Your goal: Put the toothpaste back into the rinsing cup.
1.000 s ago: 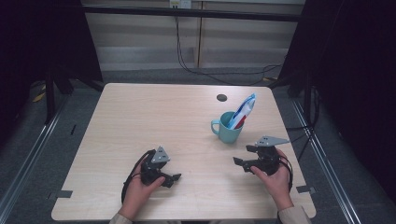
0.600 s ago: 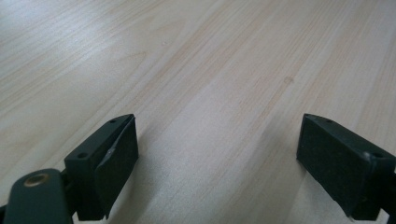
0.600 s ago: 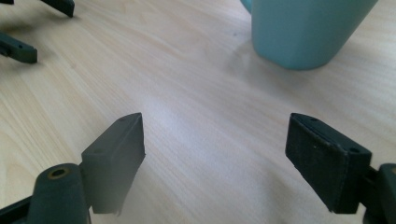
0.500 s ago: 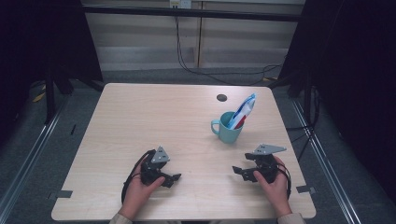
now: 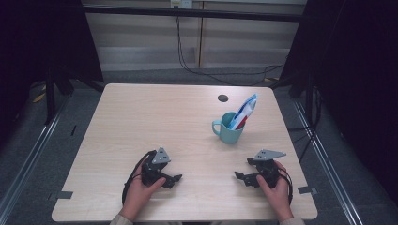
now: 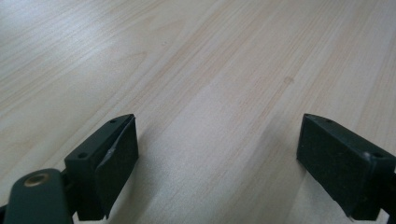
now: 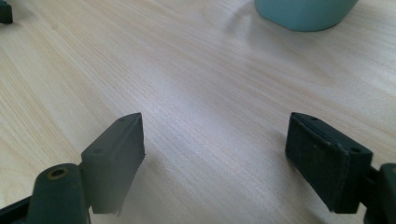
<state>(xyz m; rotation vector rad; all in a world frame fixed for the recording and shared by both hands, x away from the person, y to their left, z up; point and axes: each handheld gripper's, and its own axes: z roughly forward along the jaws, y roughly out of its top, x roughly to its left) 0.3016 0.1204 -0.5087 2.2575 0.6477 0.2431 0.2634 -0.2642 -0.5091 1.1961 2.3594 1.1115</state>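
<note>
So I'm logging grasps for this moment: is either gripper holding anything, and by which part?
Nothing is held. The left gripper and right gripper both have jaws open over bare table, apart from the cup.

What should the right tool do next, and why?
Probably ease the right tool forward toward the teal mug. Its jaws stand open with only bare table between them, and the mug, holding a blue and white tube, sits just ahead of it. The left tool rests farther off.
</note>
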